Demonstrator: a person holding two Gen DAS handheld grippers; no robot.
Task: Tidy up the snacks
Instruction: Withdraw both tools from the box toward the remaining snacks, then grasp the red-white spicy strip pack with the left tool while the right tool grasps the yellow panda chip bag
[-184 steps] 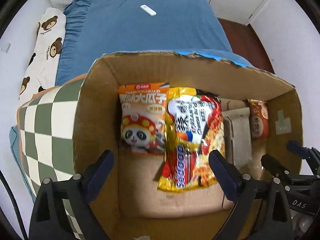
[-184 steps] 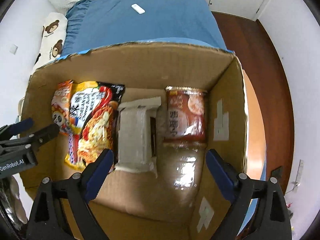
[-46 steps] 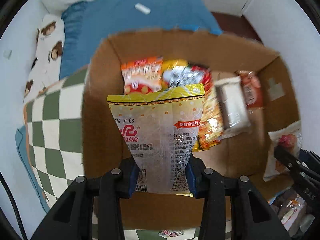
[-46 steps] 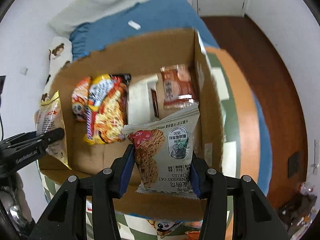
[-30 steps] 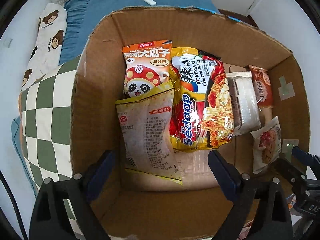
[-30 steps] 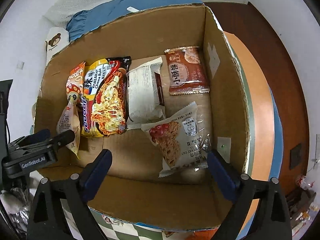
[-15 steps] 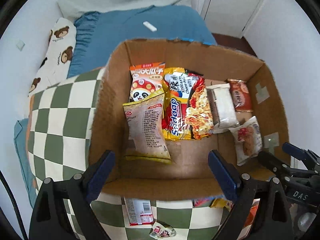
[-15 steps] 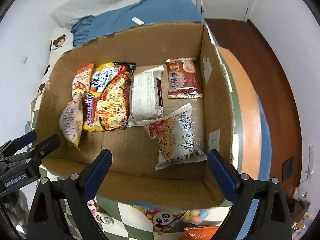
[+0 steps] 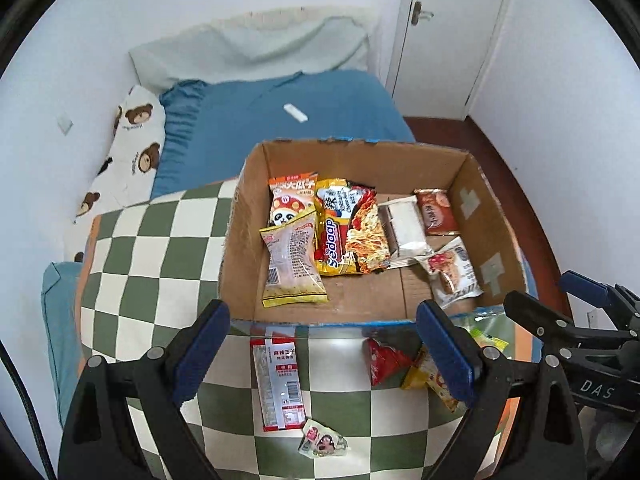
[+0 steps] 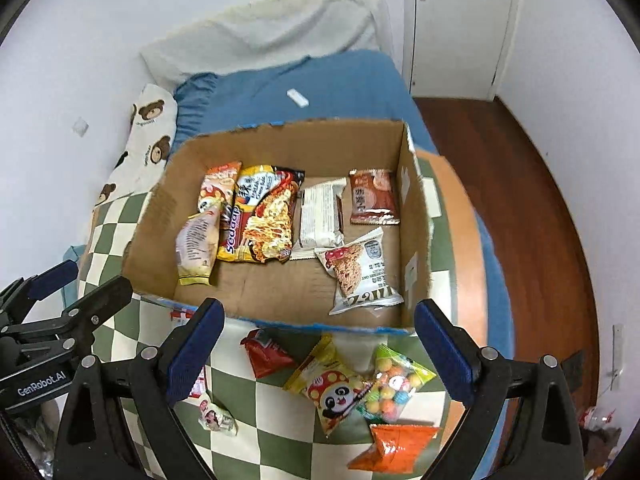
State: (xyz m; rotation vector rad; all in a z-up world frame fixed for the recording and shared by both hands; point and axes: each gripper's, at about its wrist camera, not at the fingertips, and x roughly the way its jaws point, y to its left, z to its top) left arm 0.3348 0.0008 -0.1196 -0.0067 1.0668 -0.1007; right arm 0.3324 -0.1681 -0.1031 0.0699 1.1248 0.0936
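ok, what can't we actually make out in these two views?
- Left wrist view: yellow snack packet outside the cardboard box, half behind the left tool finger.
- Right wrist view: red-and-white packet mostly behind the right tool finger.
- Both views: print on the white packet too small.

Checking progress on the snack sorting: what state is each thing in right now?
cardboard box: open-topped, six packets lying flat inside
left gripper: fingers open, empty
right gripper: fingers open, empty
red packet: outside, on checkered cloth
panda packet: outside, by the candy bag
candy bag: outside
orange packet: outside
door: shut
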